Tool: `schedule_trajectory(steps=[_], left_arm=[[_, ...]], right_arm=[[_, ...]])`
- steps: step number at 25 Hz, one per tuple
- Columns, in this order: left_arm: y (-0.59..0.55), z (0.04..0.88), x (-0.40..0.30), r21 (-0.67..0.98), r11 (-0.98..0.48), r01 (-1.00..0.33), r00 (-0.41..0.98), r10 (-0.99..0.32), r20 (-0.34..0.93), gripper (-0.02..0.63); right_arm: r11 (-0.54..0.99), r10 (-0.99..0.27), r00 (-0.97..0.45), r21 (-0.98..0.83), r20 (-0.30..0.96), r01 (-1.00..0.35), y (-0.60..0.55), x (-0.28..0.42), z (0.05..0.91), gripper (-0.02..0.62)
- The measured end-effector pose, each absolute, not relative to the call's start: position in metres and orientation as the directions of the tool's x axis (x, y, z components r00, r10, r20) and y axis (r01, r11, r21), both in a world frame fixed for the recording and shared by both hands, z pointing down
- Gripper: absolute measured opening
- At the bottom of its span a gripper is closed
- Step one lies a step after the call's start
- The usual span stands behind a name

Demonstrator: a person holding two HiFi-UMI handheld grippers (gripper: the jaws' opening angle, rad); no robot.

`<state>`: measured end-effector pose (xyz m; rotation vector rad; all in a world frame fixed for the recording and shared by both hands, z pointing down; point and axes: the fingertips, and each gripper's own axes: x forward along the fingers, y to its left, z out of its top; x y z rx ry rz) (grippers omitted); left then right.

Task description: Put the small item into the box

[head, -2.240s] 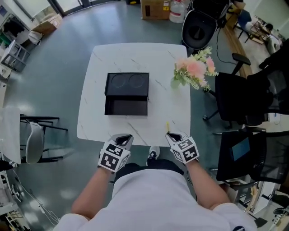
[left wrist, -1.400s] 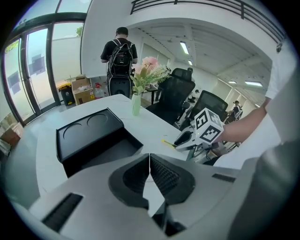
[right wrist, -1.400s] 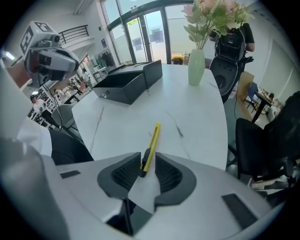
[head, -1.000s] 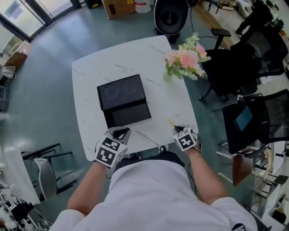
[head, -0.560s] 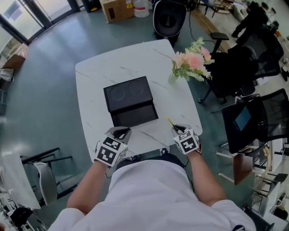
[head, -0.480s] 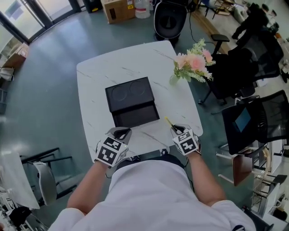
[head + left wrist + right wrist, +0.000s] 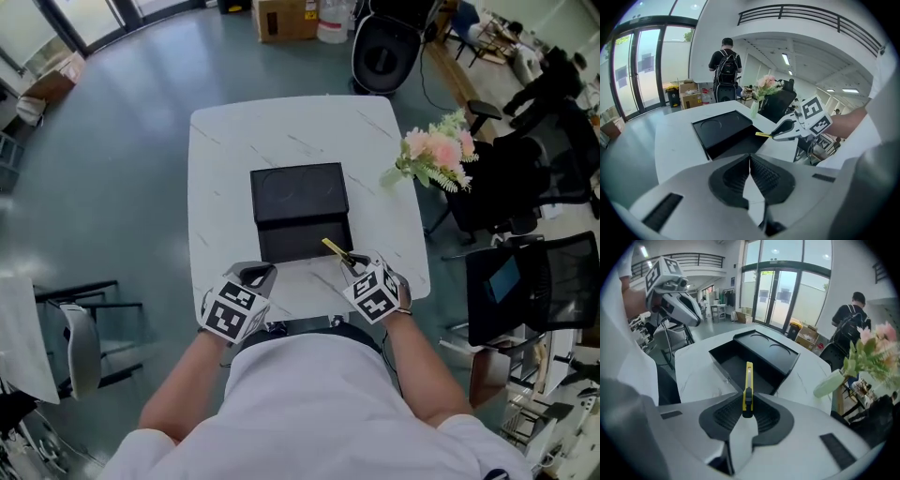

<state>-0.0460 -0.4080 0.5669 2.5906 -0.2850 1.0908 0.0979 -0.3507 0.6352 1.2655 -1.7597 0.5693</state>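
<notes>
Cutter (image 7: pixel 748 380), slim yellow; box (image 7: pixel 298 192), matte black

Person: white short-sleeve tee (image 7: pixel 314 403). Left gripper (image 7: pixel 255 274) & right gripper (image 7: pixel 356 264): pale grey shells, black ribbed pads (image 7: pixel 764 176), b/w marker cubes (image 7: pixel 232 317).

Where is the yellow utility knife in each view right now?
Head view: yellow utility knife centre-right, over the black box's near right corner.
Left gripper view: knife right of centre, a thin yellow strip at the box's right edge.
Right gripper view: knife dead centre, clamped between the jaws, pointing at the box.
Shared landmark: the black box.
</notes>
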Motion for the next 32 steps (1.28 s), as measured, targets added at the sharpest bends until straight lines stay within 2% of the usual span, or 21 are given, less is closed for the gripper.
schedule_trajectory(steps=[4, 9, 15, 22, 32], left_arm=[[-0.415, 0.567, -0.062, 0.213, -0.911, -0.352, 0.695, -0.102, 0.712, 0.017], [-0.423, 0.567, -0.086, 0.217, -0.877, -0.429, 0.686, -0.160, 0.710, 0.017], [-0.424, 0.569, -0.112, 0.220, -0.833, -0.508, 0.666, -0.218, 0.713, 0.017], [-0.419, 0.564, -0.128, 0.219, -0.777, -0.590, 0.649, -0.295, 0.701, 0.017], [-0.393, 0.563, -0.127, 0.213, -0.730, -0.649, 0.615, -0.340, 0.712, 0.017]], right_arm=[[0.508, -0.496, -0.104, 0.191, 0.862, -0.840, -0.377, 0.083, 0.637, 0.080], [0.686, -0.445, -0.083, 0.279, 0.892, -0.672, -0.409, 0.072, 0.652, 0.080], [0.817, -0.378, -0.060, 0.303, 0.924, -0.490, -0.431, 0.062, 0.679, 0.080], [0.889, -0.334, -0.062, 0.293, 0.941, -0.352, -0.446, 0.053, 0.700, 0.080], [0.899, -0.340, -0.088, 0.296, 0.936, -0.324, -0.443, 0.050, 0.694, 0.098]])
